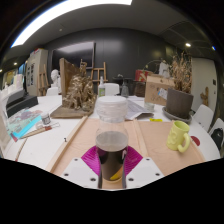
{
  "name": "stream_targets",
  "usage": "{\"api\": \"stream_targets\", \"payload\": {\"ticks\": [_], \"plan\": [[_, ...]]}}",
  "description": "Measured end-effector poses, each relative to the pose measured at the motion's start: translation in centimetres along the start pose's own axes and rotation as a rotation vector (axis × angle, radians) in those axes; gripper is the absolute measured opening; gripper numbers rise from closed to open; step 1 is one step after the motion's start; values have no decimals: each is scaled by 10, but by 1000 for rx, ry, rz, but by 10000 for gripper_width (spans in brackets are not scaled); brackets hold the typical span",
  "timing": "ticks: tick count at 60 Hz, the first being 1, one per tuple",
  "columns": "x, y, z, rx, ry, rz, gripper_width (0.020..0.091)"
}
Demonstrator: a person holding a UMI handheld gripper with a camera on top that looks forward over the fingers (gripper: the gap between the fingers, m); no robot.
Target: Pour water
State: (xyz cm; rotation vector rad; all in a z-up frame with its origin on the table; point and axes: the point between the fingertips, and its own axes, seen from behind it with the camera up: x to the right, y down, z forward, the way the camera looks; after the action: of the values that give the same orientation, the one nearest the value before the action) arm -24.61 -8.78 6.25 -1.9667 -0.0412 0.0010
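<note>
**Jar upright between the fingers**

We see a clear jar (111, 135) with a white lid standing upright, long axis vertical, on the wooden table (150, 138). Our gripper (111, 165) closes around its base, both pink pads (93, 159) pressed against it. A yellow cup (178, 135) sits apart, to the right.

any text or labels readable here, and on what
None can be read.
The jar standing between the gripper fingers, which sit close at its sides, shows no label.
The yellow cup on the table has no print.
Papers beside the table: any marks too small to read.
</note>
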Motion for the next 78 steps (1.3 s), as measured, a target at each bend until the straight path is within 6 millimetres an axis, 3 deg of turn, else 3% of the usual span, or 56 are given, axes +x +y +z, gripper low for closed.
{"api": "stream_targets", "payload": {"ticks": [6, 13, 17, 24, 30, 36, 45, 51, 56, 69, 78], "plan": [[-6, -23, -1, 35, -9, -7, 261], [-11, -76, -4, 101, -64, 126, 259], [-12, -112, -5, 134, -125, 297, 260], [5, -166, -1, 172, -248, 712, 258], [44, -187, 12, 188, -302, 1040, 257], [86, -185, 23, 189, -300, 1298, 257], [131, -160, 48, 158, -318, 1609, 257], [150, -147, 58, 146, -346, 1773, 259], [154, -134, 66, 97, -362, 1842, 258], [150, -127, 69, 30, -374, 1831, 257], [155, -142, 57, 38, -301, 1473, 259]]}}
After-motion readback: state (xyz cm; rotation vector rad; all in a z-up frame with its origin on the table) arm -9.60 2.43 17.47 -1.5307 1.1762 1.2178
